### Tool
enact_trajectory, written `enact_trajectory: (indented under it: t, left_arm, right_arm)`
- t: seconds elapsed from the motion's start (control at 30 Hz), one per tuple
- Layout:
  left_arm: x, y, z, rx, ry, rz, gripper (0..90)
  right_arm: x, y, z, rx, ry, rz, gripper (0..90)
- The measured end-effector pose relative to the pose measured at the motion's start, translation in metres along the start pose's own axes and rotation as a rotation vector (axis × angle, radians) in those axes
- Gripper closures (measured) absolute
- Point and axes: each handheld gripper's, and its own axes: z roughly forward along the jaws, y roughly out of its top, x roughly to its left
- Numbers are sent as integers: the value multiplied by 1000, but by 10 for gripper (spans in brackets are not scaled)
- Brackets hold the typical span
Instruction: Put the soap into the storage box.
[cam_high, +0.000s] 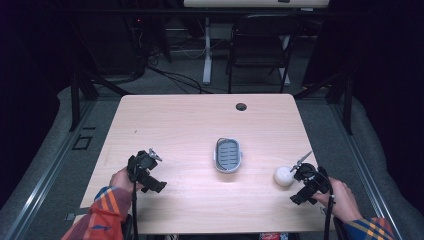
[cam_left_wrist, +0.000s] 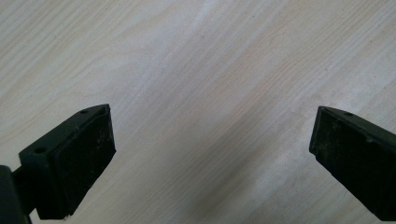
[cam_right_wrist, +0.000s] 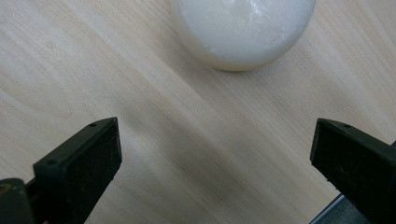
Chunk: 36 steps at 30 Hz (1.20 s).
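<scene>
The white ball (cam_high: 283, 176) rests on the wooden table (cam_high: 190, 120), to the right of the grey dish (cam_high: 228, 155) and nearer the person's edge than that dish, and it is the thing the work appears to centre on. In the right gripper view the ball (cam_right_wrist: 243, 30) sits just ahead of the two black jaws, which stand wide apart with bare wood between them, so the right gripper (cam_high: 301, 171) is released and grasps nothing; from above it hovers just beside the ball, on the side away from the dish. The step in hand looks like a reach for the ball. To do it well, the person would probably need to push the gripper forward until the ball's widest part lies squarely between the pads, keep the jaws low and level with the table, and close gently, since a smooth round thing is likely to squirt out or roll off if pinched above or below its middle or nudged by one jaw first. The dish, well apart from the ball toward the middle of the table, looks like a fitting place for it. The left gripper (cam_high: 145, 162), on the far side of the dish from the ball, is likewise released, its jaws spread over bare wood in the left gripper view. No brand, label or readable writing can be made out on the ball, dish, table or grippers.
</scene>
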Motion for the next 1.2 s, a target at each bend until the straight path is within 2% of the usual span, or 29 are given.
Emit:
enact_trajectory:
  t: [0.1, 0.17, 0.23, 0.4, 0.43, 0.47, 0.57, 0.67, 0.8, 1.0, 1.03, 1.1, 1.17, 1.2]
  left_arm:
    - [-1, 0, 0, 0, -1, 3, 2]
    - [-1, -1, 0, 1, 1, 2, 2]
    - [-1, -2, -1, 0, 3, 0, 2]
    - [-1, -1, 0, 1, 3, 1, 2]
    - [-1, -1, 0, 6, 1, 4, 2]
    - [-1, -1, 0, 5, 3, 5, 2]
    - [-1, -2, -1, 3, 5, -3, 2]
    - [-1, -2, -1, 0, 4, -1, 2]
    - [-1, -2, 0, 0, 1, 1, 1]
    - [-1, -2, 0, 4, -1, 4, 2]
    - [-1, -1, 0, 6, 1, 5, 2]
    - [-1, -2, 0, 3, 0, 2, 2]
    - [-1, -2, 0, 4, 0, 1, 2]
    - [-1, -2, 0, 4, 0, 1, 2]
  right_arm:
    - [-1, 0, -1, 15, -5, -12, 20]
    - [0, -1, -1, -5, -4, 0, 22]
    - [0, 0, -2, 15, 2, -15, 22]
    - [1, 1, 1, 10, 3, -12, 22]
    - [1, 1, 2, -7, 1, -1, 21]
    - [0, 1, 0, 9, 0, -17, 20]
    - [1, 2, -1, -13, 13, -12, 0]
    - [1, 3, -2, -7, 5, -22, 0]
    - [1, 3, 0, -29, 10, -7, 0]
    - [1, 7, -1, -36, 6, -18, 0]
    - [1, 8, 0, -42, 22, -25, 0]
    - [2, 9, 2, -69, 26, -8, 0]
    - [1, 12, 1, -42, 18, -38, 0]
    - [1, 12, 1, -42, 18, -38, 0]
